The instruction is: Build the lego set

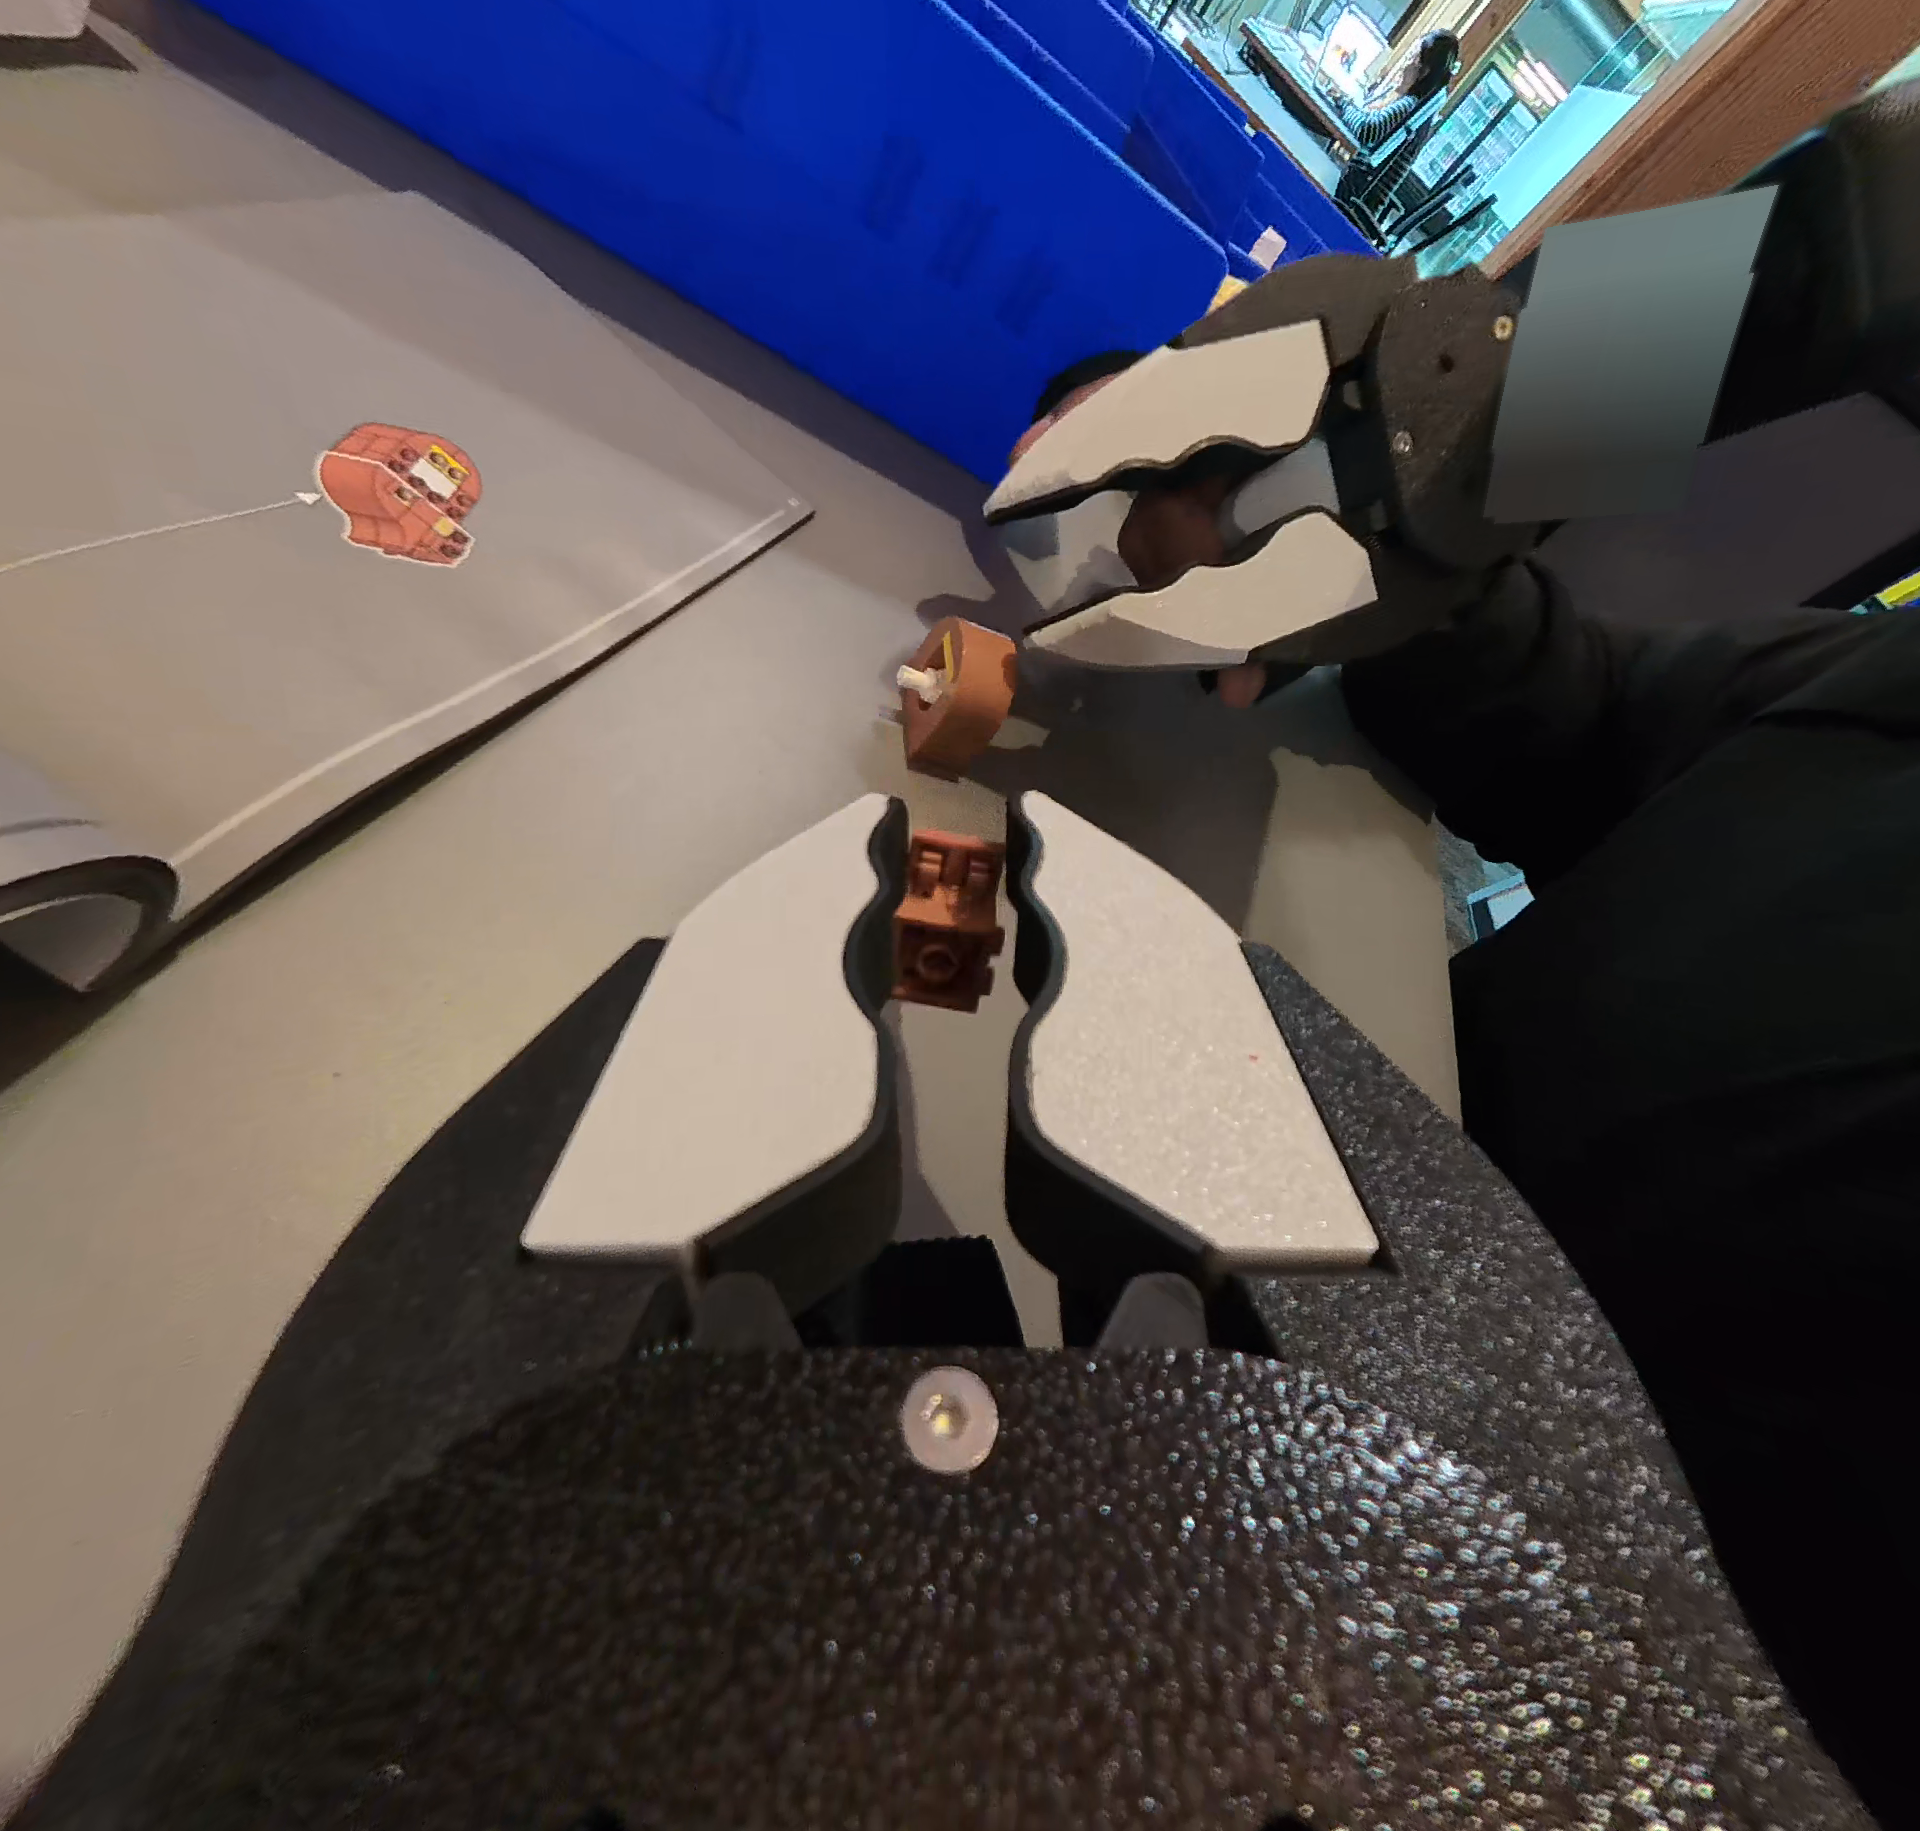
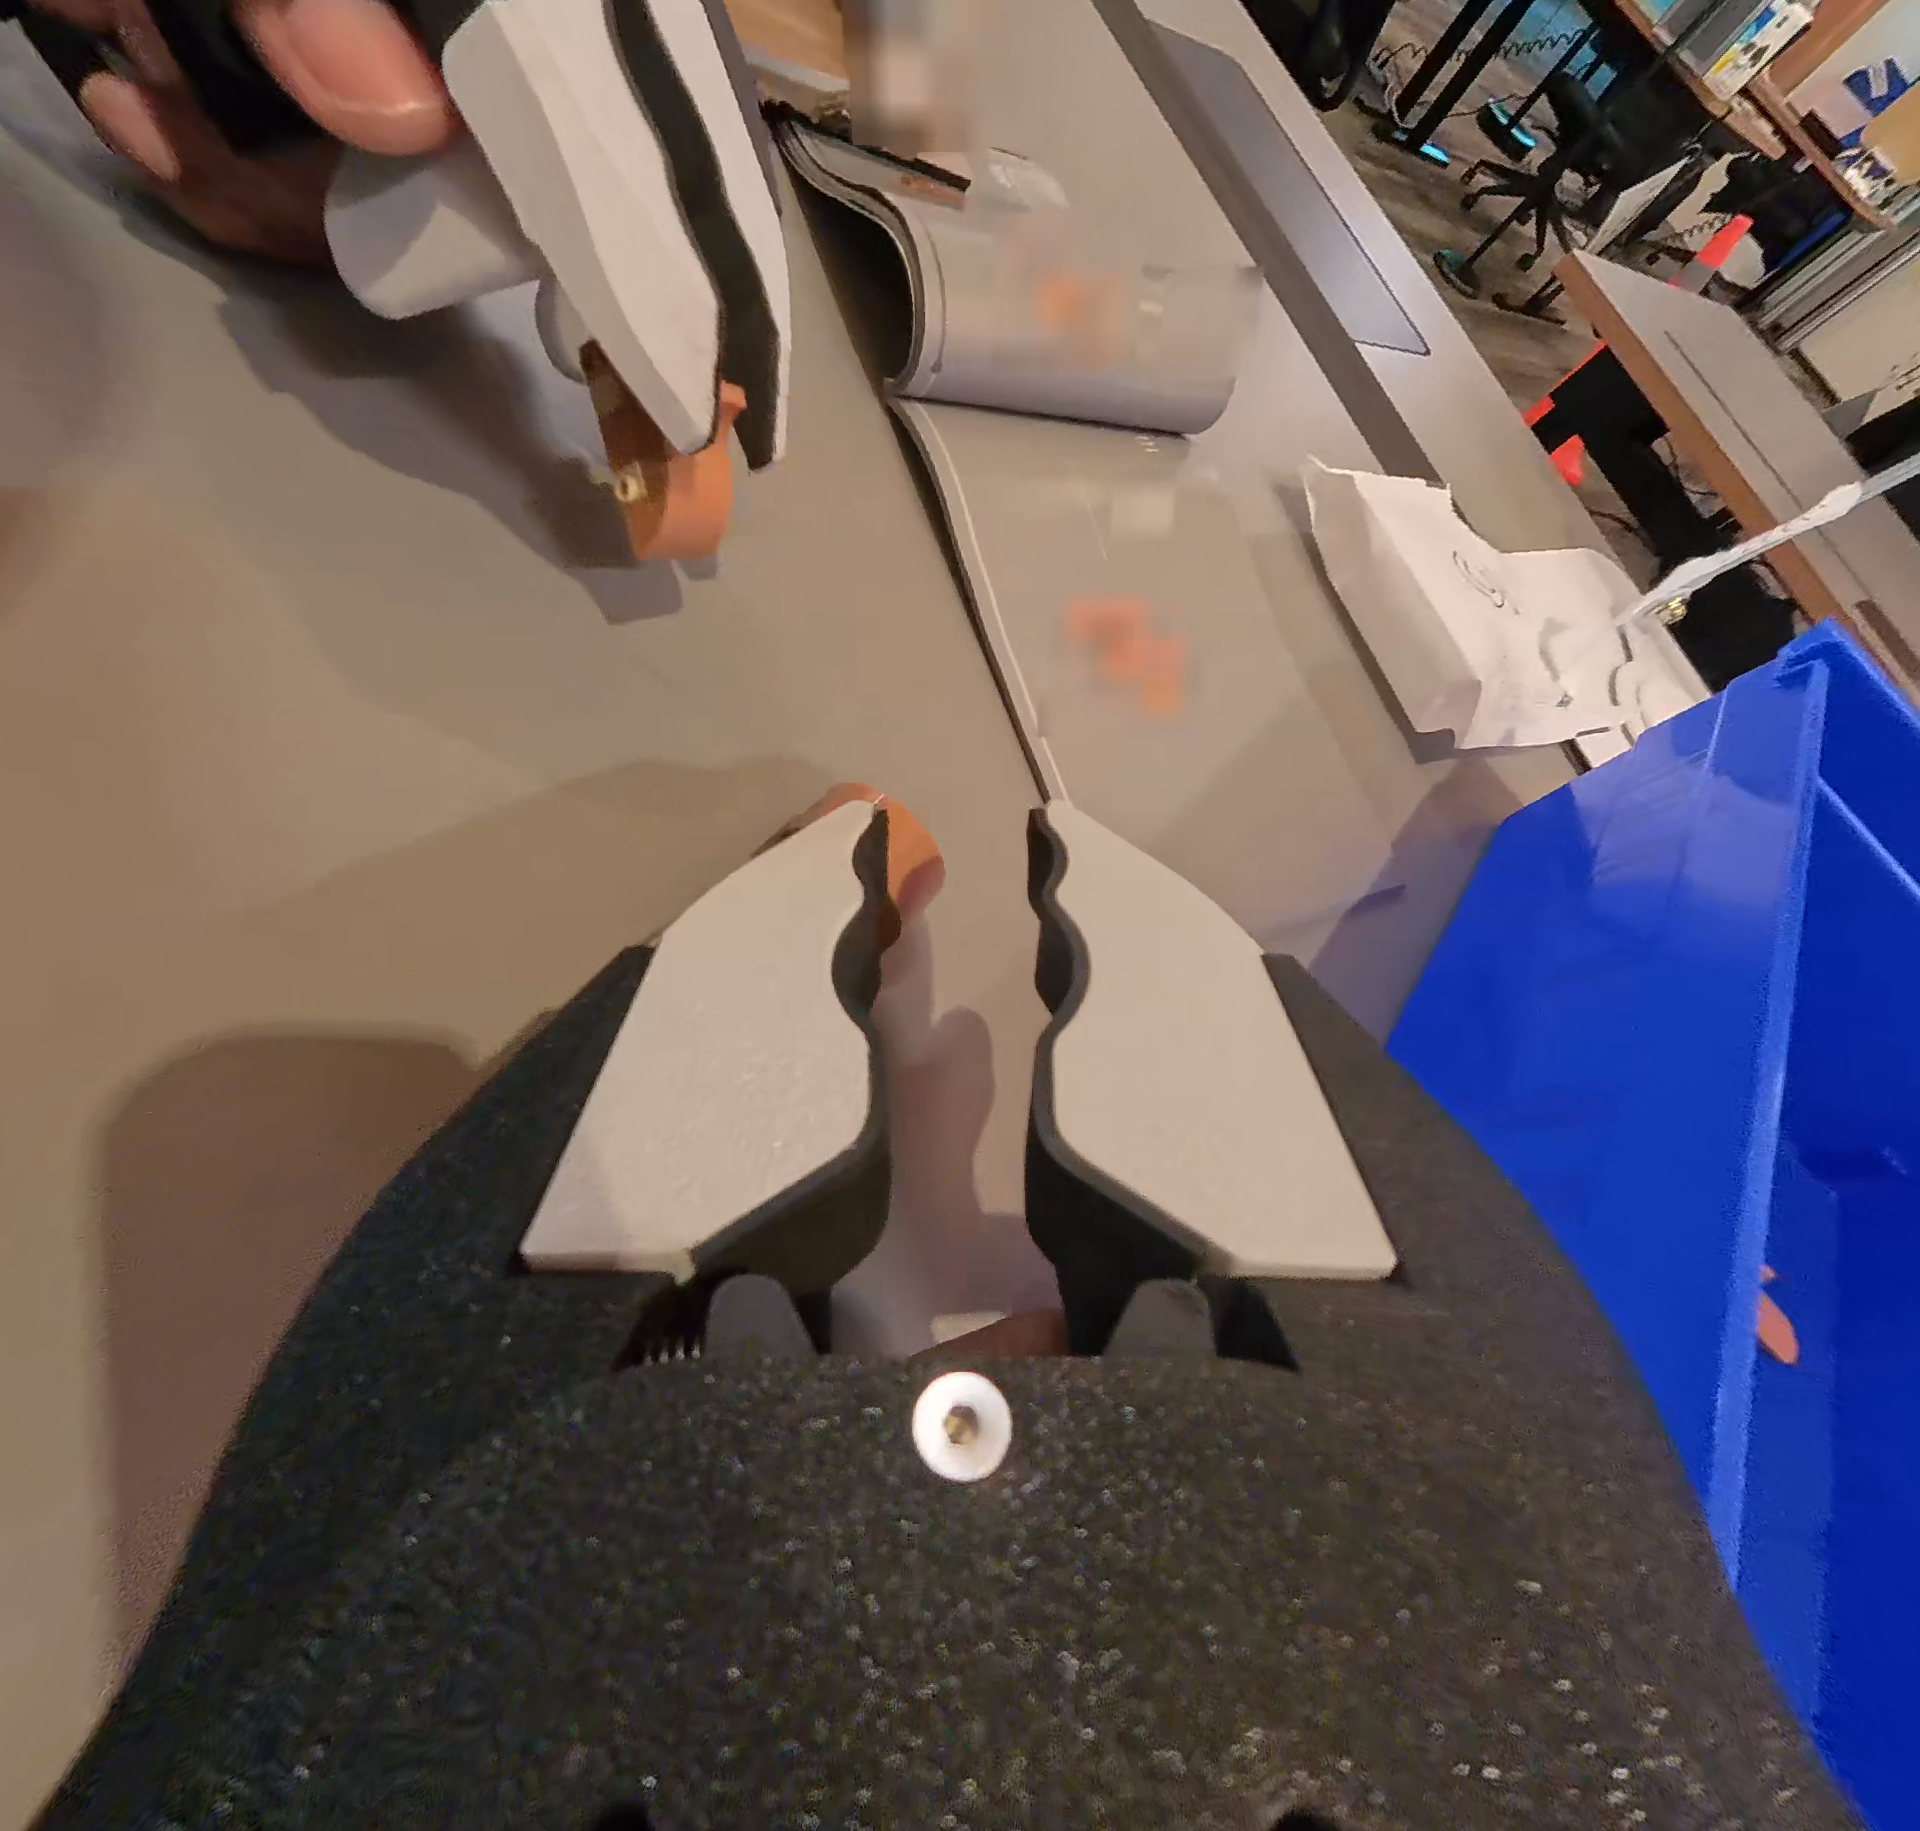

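Observation:
My left gripper [image 1: 951,810] is shut on a brown brick assembly [image 1: 945,934], with both pads against its sides. A round brown part with a white pin [image 1: 961,695] sticks out beyond the fingertips. The right wrist view shows the same gripper [image 2: 717,431] at upper left, holding the brown piece [image 2: 675,508] above the grey table [image 1: 499,1033]. My right gripper [image 2: 956,820] is open. A small orange-brown rounded bit [image 2: 902,851] shows by its left finger, with a wide gap to the other pad. In the left wrist view the right gripper [image 1: 1013,571] has its lower fingertip close to the round part.
An open instruction booklet [image 1: 416,638] lies on the table and also shows in the right wrist view [image 2: 1091,534]. Blue bins [image 1: 727,171] stand behind it, one at the right [image 2: 1662,1054]. A torn white paper bag [image 2: 1455,618] lies by it. Gloved hands hold both grippers. About 8 centimeters separates my left fingertips from my right.

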Tool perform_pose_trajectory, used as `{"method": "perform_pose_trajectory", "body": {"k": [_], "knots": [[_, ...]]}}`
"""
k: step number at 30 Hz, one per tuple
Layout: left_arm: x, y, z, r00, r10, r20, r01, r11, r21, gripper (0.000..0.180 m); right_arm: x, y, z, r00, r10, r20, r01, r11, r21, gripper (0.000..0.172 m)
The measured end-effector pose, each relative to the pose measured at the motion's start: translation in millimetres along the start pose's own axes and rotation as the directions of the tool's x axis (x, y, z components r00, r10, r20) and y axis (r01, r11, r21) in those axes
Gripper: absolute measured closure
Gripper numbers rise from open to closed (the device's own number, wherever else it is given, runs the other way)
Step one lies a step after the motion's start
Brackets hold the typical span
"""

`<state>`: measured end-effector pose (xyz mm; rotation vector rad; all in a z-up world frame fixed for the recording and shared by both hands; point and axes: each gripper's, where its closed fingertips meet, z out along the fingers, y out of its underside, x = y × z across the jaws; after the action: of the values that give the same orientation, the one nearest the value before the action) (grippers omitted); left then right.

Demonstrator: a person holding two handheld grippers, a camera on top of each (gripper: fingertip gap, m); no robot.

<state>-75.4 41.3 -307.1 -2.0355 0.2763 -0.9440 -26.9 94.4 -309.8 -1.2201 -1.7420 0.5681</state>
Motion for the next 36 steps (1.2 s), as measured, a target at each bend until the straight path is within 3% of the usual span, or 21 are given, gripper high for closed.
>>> {"method": "perform_pose_trajectory", "body": {"k": [10, 16, 26, 32, 36], "knots": [[-3.1, 4.0, 1.8, 0.999, 0.023, 0.046, -0.021, 0.999, -0.03, 0.164, -4.7, 2.1, 2.8, 1.0, -0.028, -0.006, 0.028, 0.999, -0.015, 0.148], [-23.4, 15.4, -0.1, 0.936, 0.245, 0.254, -0.207, 0.964, -0.168, 0.164, -5.8, 3.1, 2.8, 1.0, -0.026, 0.003, 0.026, 0.999, -0.019, 0.148], [-8.2, 36.9, 0.5, 0.953, 0.264, 0.149, -0.216, 0.936, -0.278, 0.154, -2.8, 3.8, -5.2, 0.999, -0.037, 0.02, 0.038, 0.999, -0.038, 0.147], [2.1, 37.0, -3.8, 0.959, 0.271, 0.08, -0.242, 0.935, -0.258, 0.148, -2.6, 0.5, -6.8, 0.999, -0.048, 0.015, 0.048, 0.999, -0.019, 0.146], [11.2, 24.6, -7.3, 0.968, 0.25, 0.031, -0.243, 0.957, -0.157, 0.147, -6.6, -1.1, -5.4, 0.996, -0.092, 0.01, 0.092, 0.996, -0.005, 0.146]]}}
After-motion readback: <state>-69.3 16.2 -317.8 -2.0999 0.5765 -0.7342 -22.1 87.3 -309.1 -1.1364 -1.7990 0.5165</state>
